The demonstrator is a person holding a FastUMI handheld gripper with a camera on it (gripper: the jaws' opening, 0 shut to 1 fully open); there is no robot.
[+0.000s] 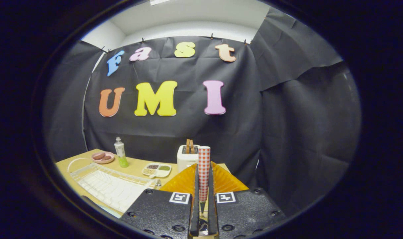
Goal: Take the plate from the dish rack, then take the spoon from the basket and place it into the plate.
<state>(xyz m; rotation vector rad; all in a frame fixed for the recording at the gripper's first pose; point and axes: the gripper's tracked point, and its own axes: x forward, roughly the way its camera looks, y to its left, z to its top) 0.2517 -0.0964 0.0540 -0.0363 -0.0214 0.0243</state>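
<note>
A spoon with a red-and-white checked handle (204, 159) stands upright between my fingers, its handle rising above their tips. My gripper (204, 171) is shut on the spoon, both fingers pressing its sides. Just beyond and under the fingers an orange ribbed plate (225, 182) lies on the wooden table (138, 164); the fingers and spoon hide its middle. The white wire dish rack (111, 186) stands to the left of the plate with nothing in its slots.
A white toaster (187, 156) with bread in it stands behind the plate. Left of it sit a white compartment tray (156, 170), a clear bottle of green liquid (121, 153) and a pink dish with food (102, 157). The booth's wall closes off the back and right.
</note>
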